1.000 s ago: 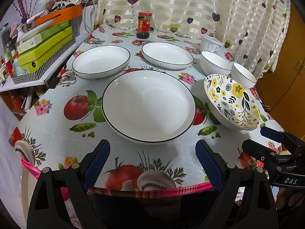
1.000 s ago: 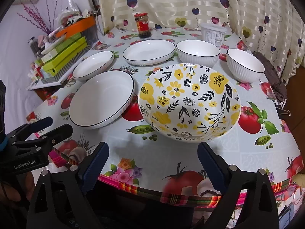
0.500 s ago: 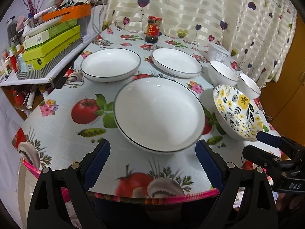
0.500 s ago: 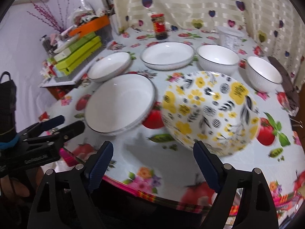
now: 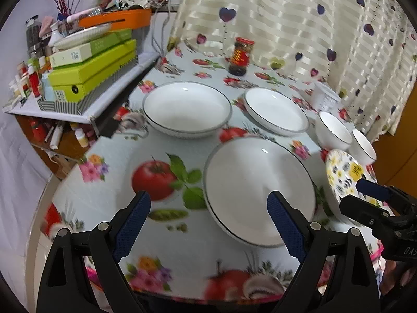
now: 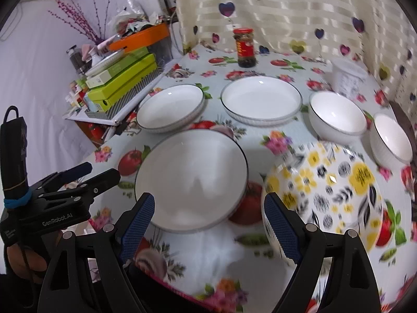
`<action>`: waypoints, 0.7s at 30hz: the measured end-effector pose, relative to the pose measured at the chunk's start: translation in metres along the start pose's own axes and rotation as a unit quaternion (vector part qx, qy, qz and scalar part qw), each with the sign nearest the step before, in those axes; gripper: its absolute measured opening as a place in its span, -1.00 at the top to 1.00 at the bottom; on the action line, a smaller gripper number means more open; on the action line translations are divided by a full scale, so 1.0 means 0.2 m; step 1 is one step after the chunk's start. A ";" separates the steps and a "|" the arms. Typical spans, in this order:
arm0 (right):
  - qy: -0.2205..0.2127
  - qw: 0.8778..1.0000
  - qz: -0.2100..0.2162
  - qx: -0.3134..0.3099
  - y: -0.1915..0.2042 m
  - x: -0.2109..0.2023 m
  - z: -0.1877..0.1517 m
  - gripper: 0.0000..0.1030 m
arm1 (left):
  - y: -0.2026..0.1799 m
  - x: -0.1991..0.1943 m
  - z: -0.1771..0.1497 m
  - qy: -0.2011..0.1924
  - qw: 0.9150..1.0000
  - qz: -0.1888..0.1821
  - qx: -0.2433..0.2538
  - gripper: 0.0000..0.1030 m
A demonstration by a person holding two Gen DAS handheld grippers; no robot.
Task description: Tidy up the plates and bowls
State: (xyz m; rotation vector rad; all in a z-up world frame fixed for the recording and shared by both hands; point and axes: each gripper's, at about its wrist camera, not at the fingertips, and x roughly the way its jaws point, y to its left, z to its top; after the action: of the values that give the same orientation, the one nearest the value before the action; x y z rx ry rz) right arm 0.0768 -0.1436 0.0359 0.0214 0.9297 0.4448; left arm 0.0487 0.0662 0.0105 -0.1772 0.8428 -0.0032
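While looking along the left gripper [image 5: 208, 216], found its blue-padded jaws spread wide, grasping nothing, above the near edge of the round table in vegetable-print oilcloth [image 5: 104, 182]. Saw the large white plate with a thin dark rim [image 5: 260, 190] just ahead, its near edge partly behind the right-hand pad. Noted two more dark-rimmed white plates farther back, a left one [image 5: 186, 109] and a right one [image 5: 276, 109]. Spotted two small white bowls [image 5: 333, 130] [image 5: 363, 143] side by side at the right, and nearer, the yellow-flowered patterned bowl [image 5: 344, 172], partly hidden by the right gripper [image 5: 365, 198]. Made out a red-lidded glass jar [image 5: 241, 56] by the curtain and a white plastic tub [image 5: 325, 97] near the bowls.

From the right wrist, found that gripper's jaws wide too, just narrowed a little, clasping nothing. Saw the large plate beyond the gap and the flowered bowl just beside it, behind the right-hand pad. Found the left gripper low at the left, released, in a hand [image 6: 23, 258].
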 end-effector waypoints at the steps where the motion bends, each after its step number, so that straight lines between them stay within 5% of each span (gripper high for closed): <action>1: 0.002 1.000 0.003 -0.002 0.01 0.03 0.04 -0.69 | 0.02 0.01 0.02 0.000 1.000 0.000 -0.004 -0.77; 21: 0.045 0.998 0.048 0.017 0.09 0.53 0.51 -0.68 | 0.37 0.34 0.40 0.009 0.996 0.037 -0.078 -0.64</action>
State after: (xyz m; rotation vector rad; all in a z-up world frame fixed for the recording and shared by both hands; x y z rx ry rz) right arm 0.2033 -0.0690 0.0194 0.0779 1.0286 0.5230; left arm 0.1491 0.1461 0.0011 -0.2921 0.8676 0.1310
